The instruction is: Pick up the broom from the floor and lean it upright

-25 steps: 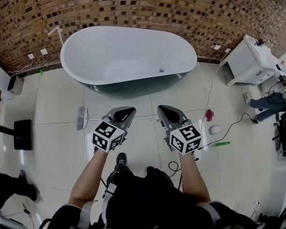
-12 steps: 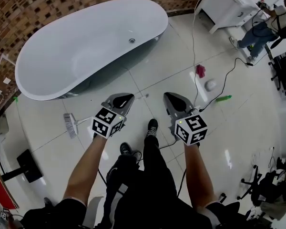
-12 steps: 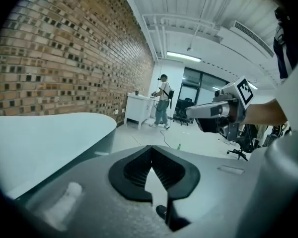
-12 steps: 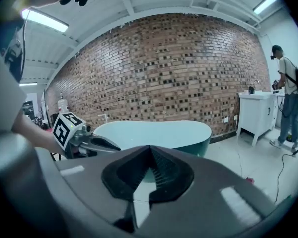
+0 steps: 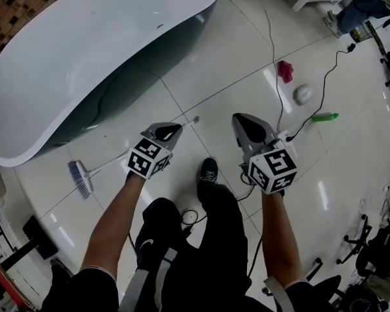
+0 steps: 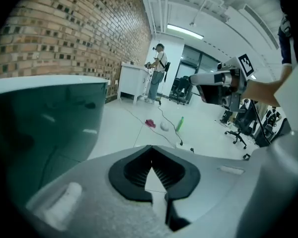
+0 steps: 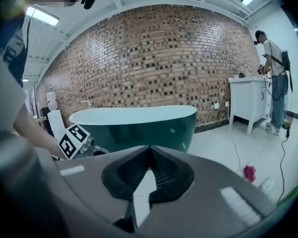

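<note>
Broom [image 5: 80, 178] lies flat on the floor [image 5: 214, 64] — grey brush, thin pale handle; my left gripper [image 5: 168, 132] and right gripper [image 5: 250, 127] are clenched, empty.

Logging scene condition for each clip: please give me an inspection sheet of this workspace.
Surface: glossy pale tiled floor.
Job's things: broom lies flat on the floor beside the bathtub, not held.
Clutter: red cloth, white ball and green bottle on the floor.
Grippers: left gripper and right gripper both shut and empty.
Cables: black cable trails across the tiles.
Surroundings: brick wall, white cabinet, another person, office chairs.
</note>
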Available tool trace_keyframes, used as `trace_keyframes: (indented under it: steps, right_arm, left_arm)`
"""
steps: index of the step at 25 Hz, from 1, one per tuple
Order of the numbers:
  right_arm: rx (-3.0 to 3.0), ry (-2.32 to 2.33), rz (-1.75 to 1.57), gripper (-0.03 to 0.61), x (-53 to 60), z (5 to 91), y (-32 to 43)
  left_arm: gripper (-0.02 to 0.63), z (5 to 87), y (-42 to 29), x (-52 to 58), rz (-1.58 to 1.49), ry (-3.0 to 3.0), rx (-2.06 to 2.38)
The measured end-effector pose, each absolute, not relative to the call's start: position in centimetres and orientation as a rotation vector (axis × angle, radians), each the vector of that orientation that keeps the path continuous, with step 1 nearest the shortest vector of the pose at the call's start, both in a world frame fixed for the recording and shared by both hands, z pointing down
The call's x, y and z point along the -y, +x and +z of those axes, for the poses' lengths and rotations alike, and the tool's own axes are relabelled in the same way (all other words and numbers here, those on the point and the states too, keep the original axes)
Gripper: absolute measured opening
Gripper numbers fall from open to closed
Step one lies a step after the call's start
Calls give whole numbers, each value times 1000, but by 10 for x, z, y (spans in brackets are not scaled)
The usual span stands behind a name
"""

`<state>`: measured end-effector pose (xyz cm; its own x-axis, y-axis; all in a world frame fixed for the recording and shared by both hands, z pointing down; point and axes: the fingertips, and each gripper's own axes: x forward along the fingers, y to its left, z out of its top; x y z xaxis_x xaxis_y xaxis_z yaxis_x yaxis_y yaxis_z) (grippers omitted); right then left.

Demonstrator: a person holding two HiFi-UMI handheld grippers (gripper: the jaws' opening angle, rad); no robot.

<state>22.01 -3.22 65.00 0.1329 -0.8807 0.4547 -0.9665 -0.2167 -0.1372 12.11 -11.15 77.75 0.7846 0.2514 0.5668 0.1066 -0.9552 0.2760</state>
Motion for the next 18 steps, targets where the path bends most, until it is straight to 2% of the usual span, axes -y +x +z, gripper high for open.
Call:
trace_keyframes:
  steps: [15, 18]
  right_arm:
    - [1939, 2063, 690, 5, 46, 883, 263]
    - [1941, 2075, 710, 5, 46, 917, 265]
  left_arm:
    - [4, 1100, 172, 111, 1235, 2689, -407]
    - [52, 1143, 172, 107, 1260, 2651, -444]
